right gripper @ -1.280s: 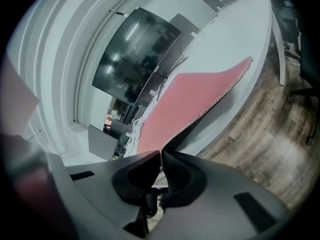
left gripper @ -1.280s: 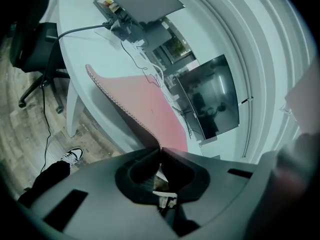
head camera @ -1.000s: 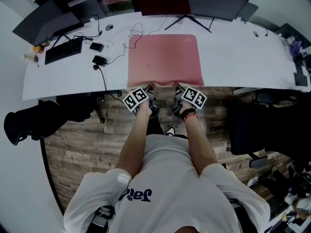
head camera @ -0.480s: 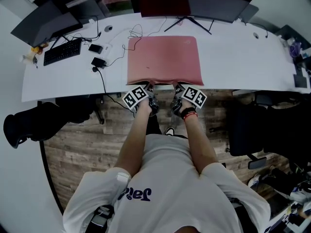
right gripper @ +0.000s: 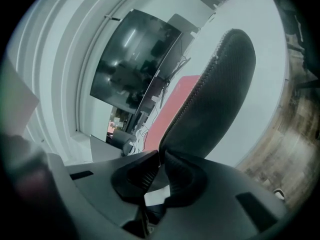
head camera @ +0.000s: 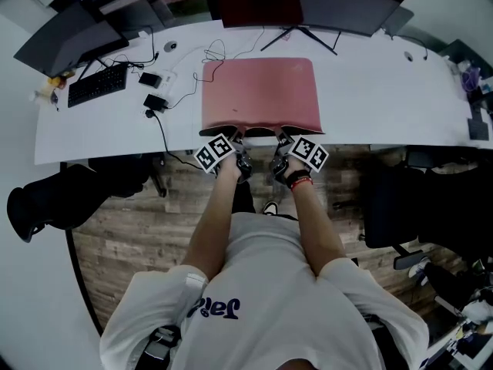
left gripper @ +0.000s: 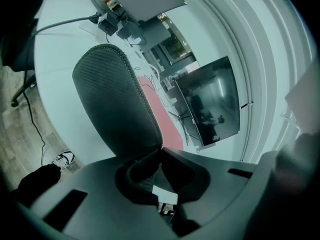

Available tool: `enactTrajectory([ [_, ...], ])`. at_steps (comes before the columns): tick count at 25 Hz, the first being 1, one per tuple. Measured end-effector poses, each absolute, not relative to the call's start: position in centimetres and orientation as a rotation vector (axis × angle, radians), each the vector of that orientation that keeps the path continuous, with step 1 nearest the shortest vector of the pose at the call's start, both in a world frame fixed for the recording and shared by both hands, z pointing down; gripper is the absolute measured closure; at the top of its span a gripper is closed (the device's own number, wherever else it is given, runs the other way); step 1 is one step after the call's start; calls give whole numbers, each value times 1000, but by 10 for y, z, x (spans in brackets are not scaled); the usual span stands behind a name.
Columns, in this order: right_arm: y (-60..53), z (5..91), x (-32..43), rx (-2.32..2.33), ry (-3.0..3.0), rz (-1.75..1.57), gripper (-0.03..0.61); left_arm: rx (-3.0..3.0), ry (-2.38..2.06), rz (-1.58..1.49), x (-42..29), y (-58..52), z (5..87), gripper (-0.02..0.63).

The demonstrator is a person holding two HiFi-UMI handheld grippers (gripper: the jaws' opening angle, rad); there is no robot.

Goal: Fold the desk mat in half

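Near edge of desk (head camera: pixel 370 91): left gripper (left gripper: pixel 161 153) and right gripper (right gripper: pixel 160 156) are pinching the desk mat (head camera: pixel 260 91) by its front hem, the rest lying mid-desk. The right jaws have just been easing apart, so that corner is likely at risk of slipping and skewing the fold.

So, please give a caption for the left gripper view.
Left gripper shut on the edge of the desk mat, dark underside turned up over the white desk.

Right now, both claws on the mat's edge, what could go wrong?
The right claw has just been opening with the desk mat edge between its jaws; it may slip free. It and the left claw grip near the edge's middle, so outer corners could sag. The cable by the far left corner might snag.
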State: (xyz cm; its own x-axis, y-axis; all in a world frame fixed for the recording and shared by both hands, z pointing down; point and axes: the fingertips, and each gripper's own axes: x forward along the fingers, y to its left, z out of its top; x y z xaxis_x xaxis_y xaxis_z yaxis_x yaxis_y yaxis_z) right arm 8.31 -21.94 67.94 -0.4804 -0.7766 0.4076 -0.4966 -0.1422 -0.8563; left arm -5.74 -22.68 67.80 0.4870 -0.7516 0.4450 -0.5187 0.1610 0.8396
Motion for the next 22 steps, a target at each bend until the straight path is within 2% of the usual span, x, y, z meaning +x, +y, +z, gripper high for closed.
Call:
enactTrajectory([
  [22,-263,682,79,-1499,1848,-1648,531,1484,-1130,-217,-63,-268,686,581],
])
